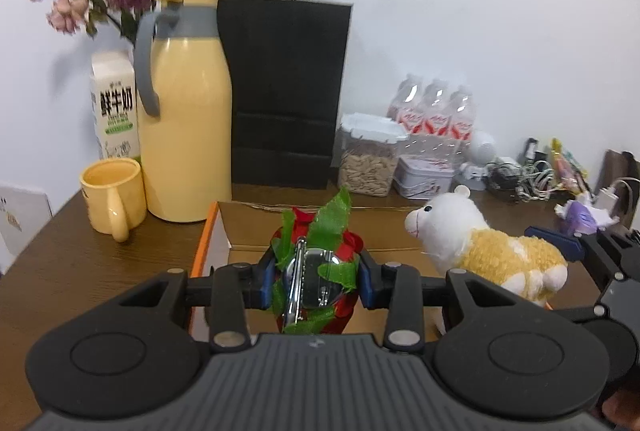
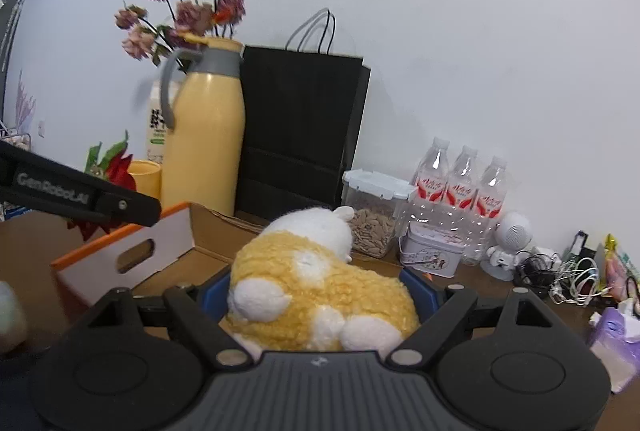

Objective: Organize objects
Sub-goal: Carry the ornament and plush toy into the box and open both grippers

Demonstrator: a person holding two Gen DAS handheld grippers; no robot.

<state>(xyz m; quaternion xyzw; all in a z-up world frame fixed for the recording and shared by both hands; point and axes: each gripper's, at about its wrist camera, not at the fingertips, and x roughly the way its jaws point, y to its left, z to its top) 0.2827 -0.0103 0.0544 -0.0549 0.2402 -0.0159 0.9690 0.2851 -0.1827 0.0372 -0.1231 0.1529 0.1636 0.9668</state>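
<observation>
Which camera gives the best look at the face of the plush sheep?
The left wrist view: the plush sheep shows side-on there, its eye and mouth visible, above the cardboard box. The right wrist view shows only its back and rump, filling the right gripper between the jaws, with the face turned away.

A brown wooden table (image 1: pixel 80 271) stands against the white wall and carries a yellow mug (image 1: pixel 113 197), a yellow thermos jug (image 1: pixel 188 119), a milk carton (image 1: pixel 114 107), a black paper bag (image 1: pixel 284 91) and an open cardboard box (image 2: pixel 168 251). Further right sit a clear jar of what look like seeds (image 1: pixel 370 161), a small tin (image 1: pixel 424 177), three water bottles (image 2: pixel 460 191) and tangled cables (image 2: pixel 568 277).
</observation>
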